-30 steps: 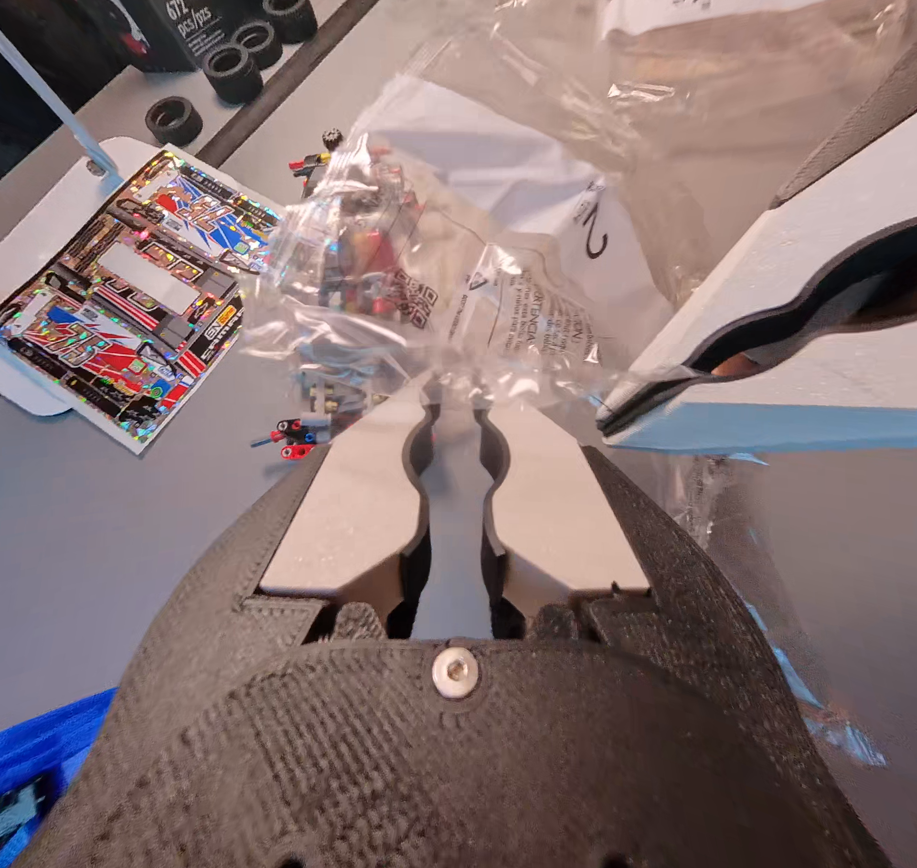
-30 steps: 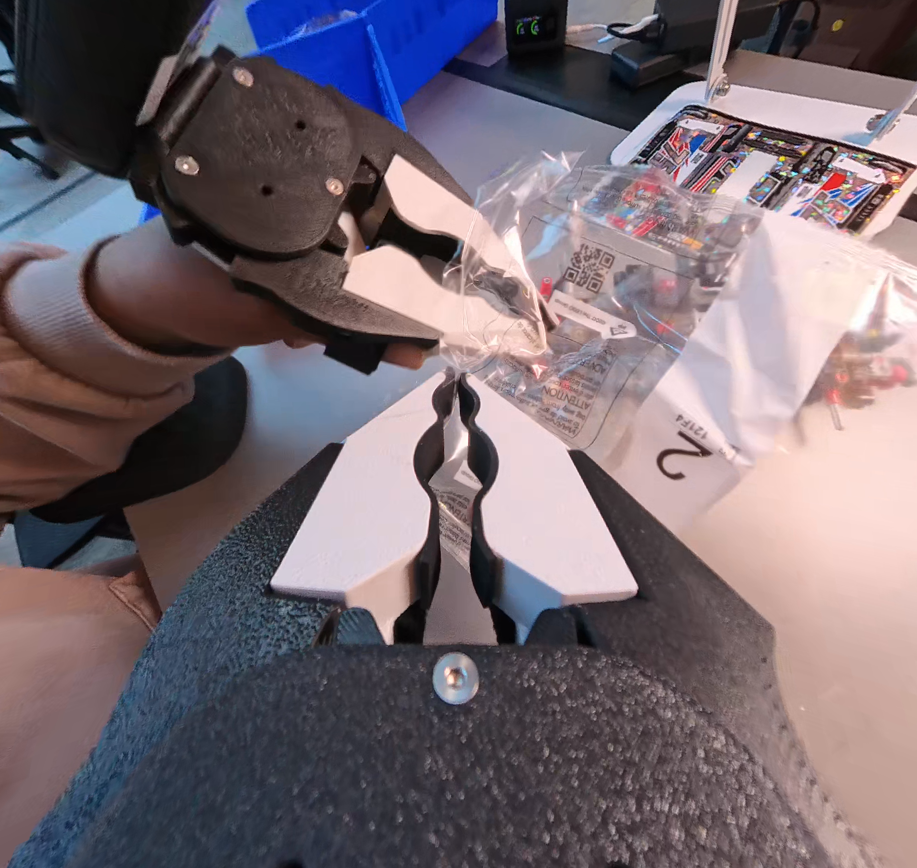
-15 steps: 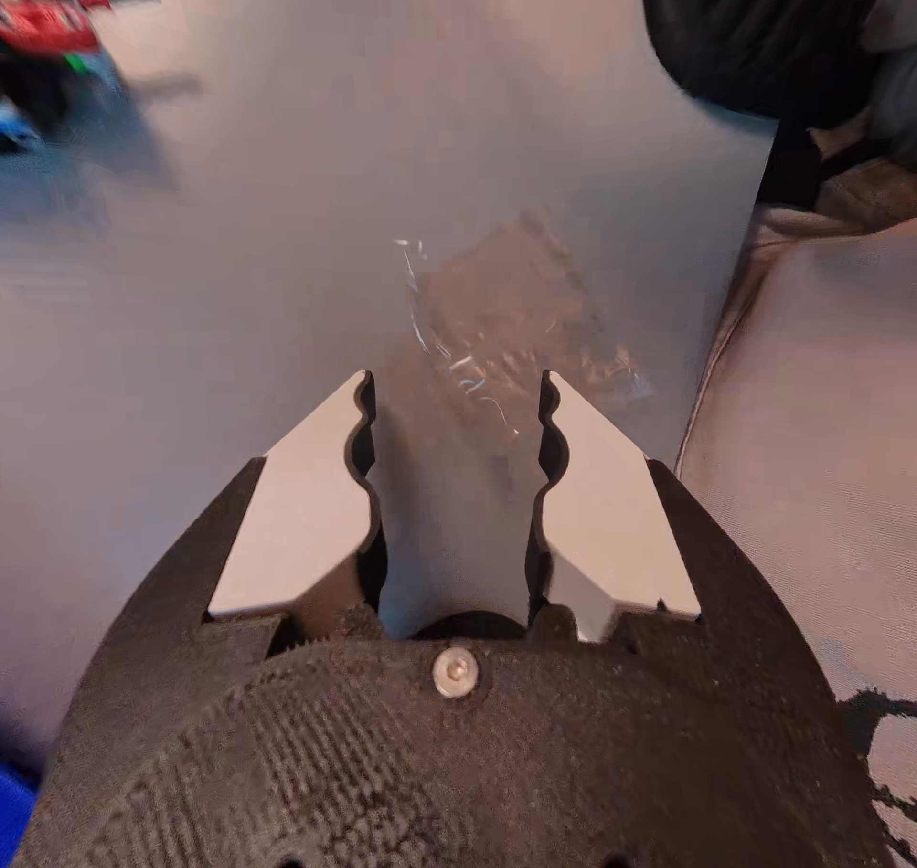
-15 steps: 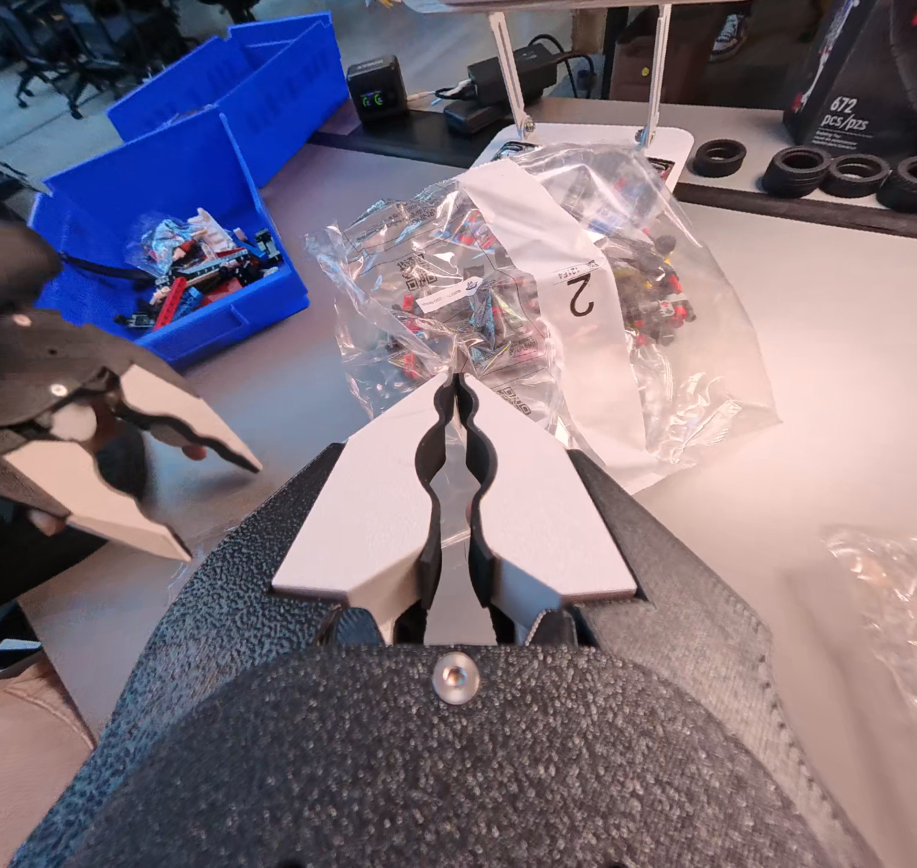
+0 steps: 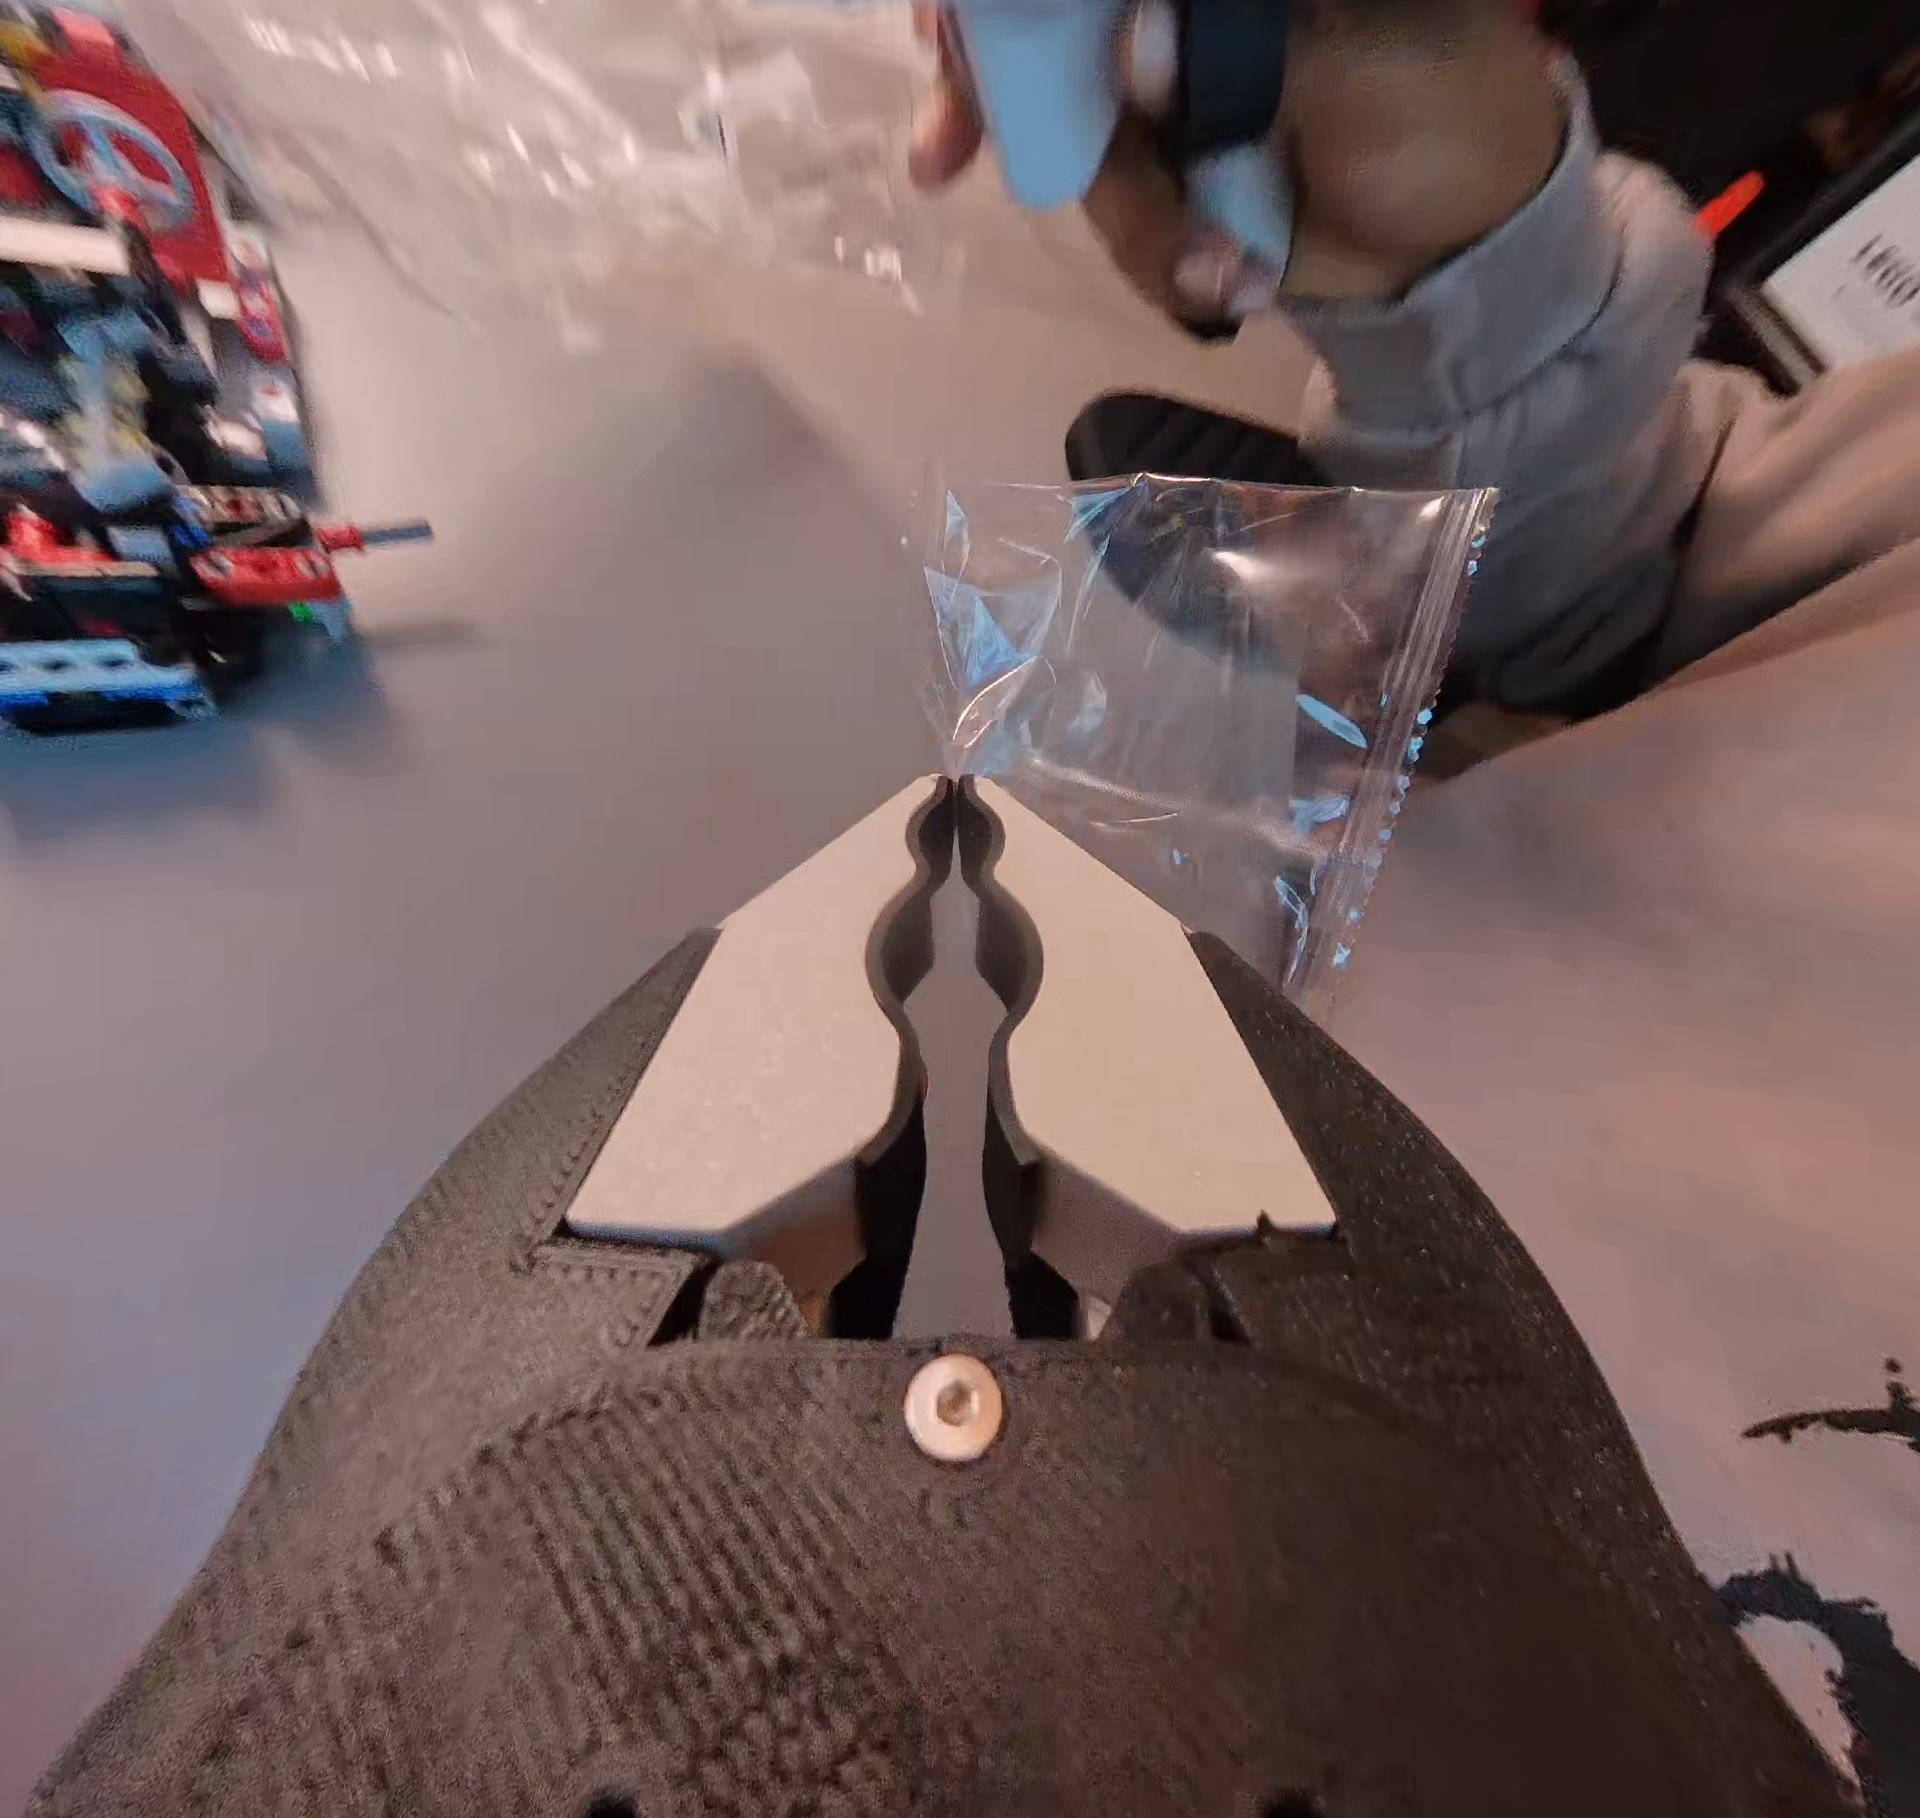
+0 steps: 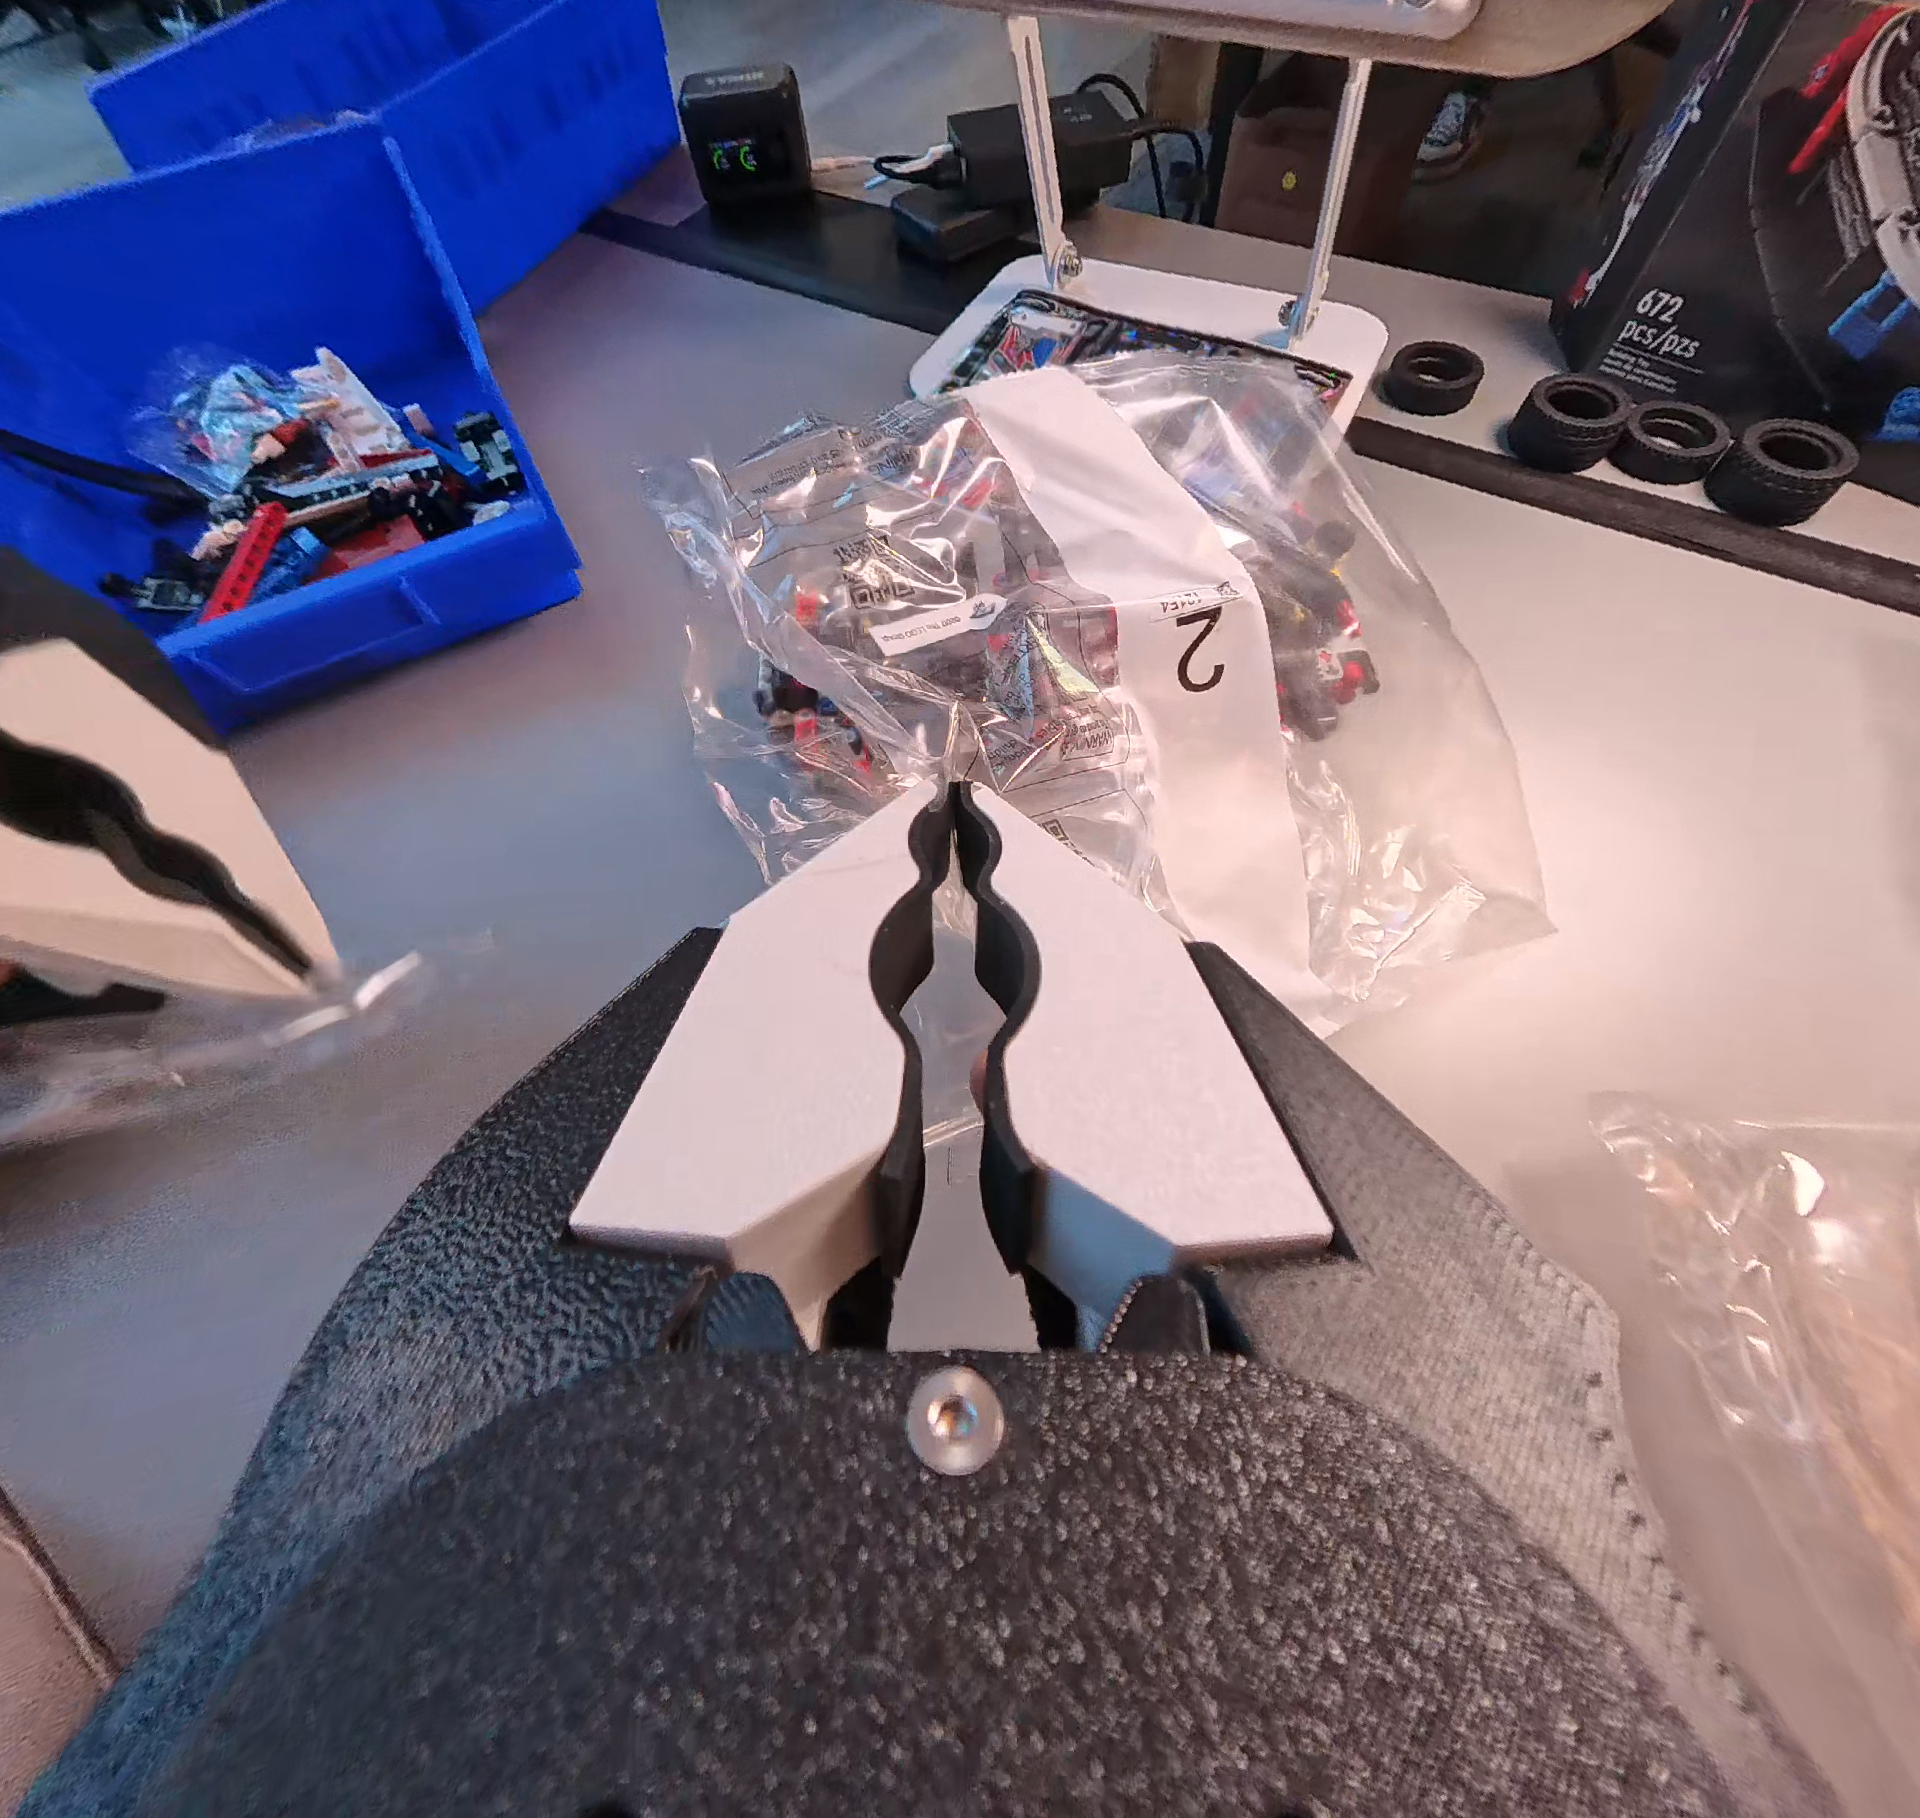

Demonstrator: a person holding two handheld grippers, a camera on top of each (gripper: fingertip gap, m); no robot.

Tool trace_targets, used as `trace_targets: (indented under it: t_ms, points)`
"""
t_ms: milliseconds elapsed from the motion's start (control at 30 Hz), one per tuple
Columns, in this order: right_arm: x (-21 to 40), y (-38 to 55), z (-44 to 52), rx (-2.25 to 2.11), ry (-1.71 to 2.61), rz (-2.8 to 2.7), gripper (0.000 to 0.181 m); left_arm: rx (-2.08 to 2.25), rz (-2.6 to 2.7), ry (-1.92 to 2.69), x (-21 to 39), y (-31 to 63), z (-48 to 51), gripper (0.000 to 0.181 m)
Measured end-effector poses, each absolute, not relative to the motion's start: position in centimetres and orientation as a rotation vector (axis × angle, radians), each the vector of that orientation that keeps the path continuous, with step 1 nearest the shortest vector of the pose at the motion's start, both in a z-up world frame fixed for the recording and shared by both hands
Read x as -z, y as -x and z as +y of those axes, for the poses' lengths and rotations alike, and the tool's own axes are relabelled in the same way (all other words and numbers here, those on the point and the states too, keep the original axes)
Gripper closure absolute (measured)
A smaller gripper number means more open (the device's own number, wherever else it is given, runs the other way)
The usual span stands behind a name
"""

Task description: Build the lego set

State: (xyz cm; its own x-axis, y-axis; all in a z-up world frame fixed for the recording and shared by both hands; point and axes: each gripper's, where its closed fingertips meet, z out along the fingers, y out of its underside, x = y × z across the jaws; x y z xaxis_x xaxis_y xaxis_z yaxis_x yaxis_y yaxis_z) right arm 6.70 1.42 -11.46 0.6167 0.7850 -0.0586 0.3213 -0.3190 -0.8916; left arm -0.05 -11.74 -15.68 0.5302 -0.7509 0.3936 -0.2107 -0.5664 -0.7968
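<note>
My left gripper point(image 5: 954, 781) is shut on the corner of an empty clear plastic bag point(image 5: 1195, 708) and holds it above the grey table. It also shows at the left of the right wrist view point(image 6: 135, 854), with the plastic point(image 6: 312, 1010) trailing from its tips. My right gripper point(image 6: 954, 794) is shut on a fold of the clear bag of Lego parts point(image 6: 1039, 625), which has a white numbered strip and rests on the table. The right gripper appears blurred at the top of the left wrist view point(image 5: 1039, 54).
A partly built red and black Lego model point(image 5: 135, 480) stands at the left. Blue bins point(image 6: 312, 366) hold loose parts. Black tyres point(image 6: 1662, 438) and the set box point(image 6: 1766, 158) sit at the back right. A sticker sheet point(image 6: 1091, 334) lies under a stand. More clear plastic point(image 6: 1766, 1301) lies right. My hands' fingertips stand some 15 centimetres from each other.
The left gripper let go of the parts bag, swung away and opened over a clear plastic bag on the table, then shut on it and lifted it. The right gripper kept hold of the parts bag.
</note>
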Motion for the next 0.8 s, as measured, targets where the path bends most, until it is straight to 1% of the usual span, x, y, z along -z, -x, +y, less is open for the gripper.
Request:
trace_targets:
  t_ms: [67, 133, 300, 400, 500, 633, 800]
  points:
    - [12.0, -6.3, 1.1, -0.596, 1.904, -0.915, 0.181, 0.979, 0.728, 2.012, 13.5, 0.6, -10.4, 0.181]
    - [12.7, -5.6, 0.6, -0.559, 1.902, -0.976, 0.181, 0.936, 0.775, 2.031, 12.8, 0.5, -9.6, 0.181]
    - [13.0, -3.6, -1.0, -0.447, 1.832, -1.129, 0.181, 0.580, 0.882, 2.302, 15.8, 1.6, -5.6, 0.181]
    - [12.9, -2.8, -1.9, -0.382, 1.776, -1.201, 0.181, 0.292, 0.933, 2.375, 16.5, 3.2, -2.8, 0.181]
    - [12.8, -2.1, -2.6, -0.333, 1.709, -1.251, 0.181, 0.154, 0.912, 2.417, 16.2, 4.4, -0.7, 0.181]
    - [13.0, -1.3, -3.2, -0.402, 1.716, -1.206, 0.181, 0.235, 0.719, 2.408, 15.8, 3.9, 1.5, 0.181]
    - [13.1, -1.3, -2.3, -0.621, 1.827, -0.984, 0.181, 0.609, 0.303, 2.264, 14.4, 1.8, 3.0, 0.181]
